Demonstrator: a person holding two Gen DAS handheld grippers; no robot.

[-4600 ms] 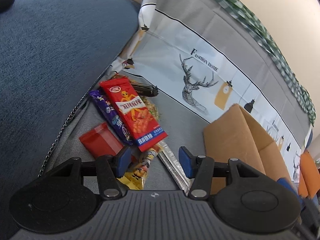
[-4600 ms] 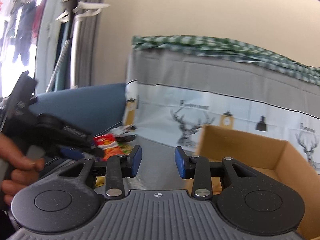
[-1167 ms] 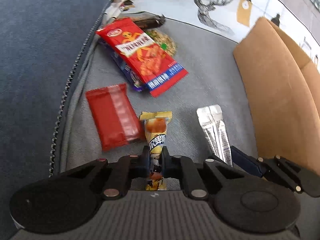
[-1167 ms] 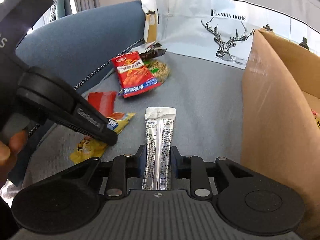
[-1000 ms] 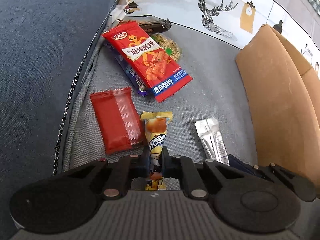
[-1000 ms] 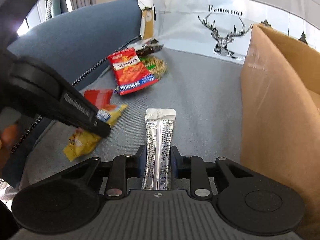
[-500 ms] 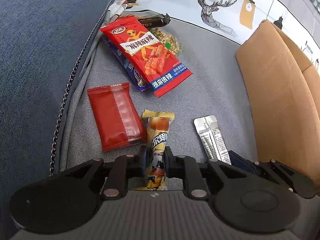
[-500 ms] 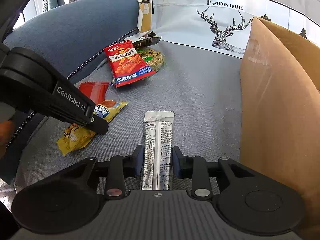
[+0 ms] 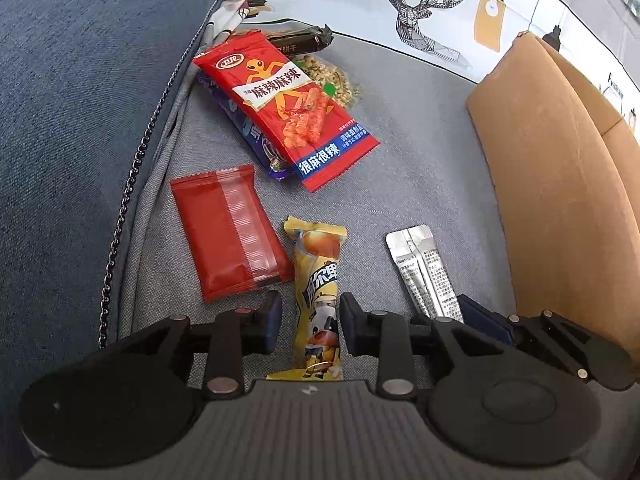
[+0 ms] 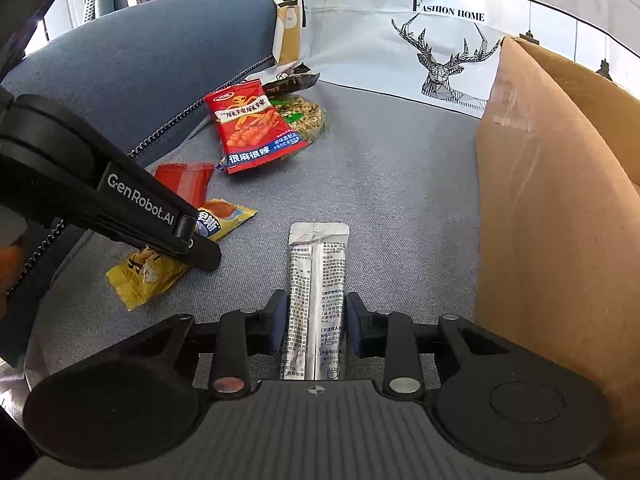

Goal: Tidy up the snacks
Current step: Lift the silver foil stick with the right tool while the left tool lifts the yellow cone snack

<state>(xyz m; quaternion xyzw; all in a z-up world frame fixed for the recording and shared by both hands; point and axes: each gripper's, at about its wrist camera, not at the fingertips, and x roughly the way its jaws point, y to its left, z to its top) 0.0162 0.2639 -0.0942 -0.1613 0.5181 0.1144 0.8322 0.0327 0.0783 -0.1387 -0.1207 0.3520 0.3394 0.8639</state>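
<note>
A yellow snack bar (image 9: 318, 296) lies flat on the grey sofa seat between the fingers of my left gripper (image 9: 308, 322). The jaws are open, with gaps on both sides of the bar. A silver sachet (image 10: 316, 292) lies between the fingers of my right gripper (image 10: 316, 326). Its jaws are open, just clear of the sachet's edges. The sachet also shows in the left wrist view (image 9: 424, 272), and the yellow bar in the right wrist view (image 10: 168, 260), partly under the left gripper.
A cardboard box (image 9: 560, 208) stands to the right on the seat. A red pack (image 9: 228, 236), a large red chilli-snack bag (image 9: 284, 108) over a purple pack, a grain cake (image 9: 332, 78) and a dark bar (image 9: 296, 40) lie further back. The blue armrest (image 9: 80, 80) rises on the left.
Both grippers were shut on their packets a second ago and have now opened. The yellow bar and the silver sachet lie released on the seat.
</note>
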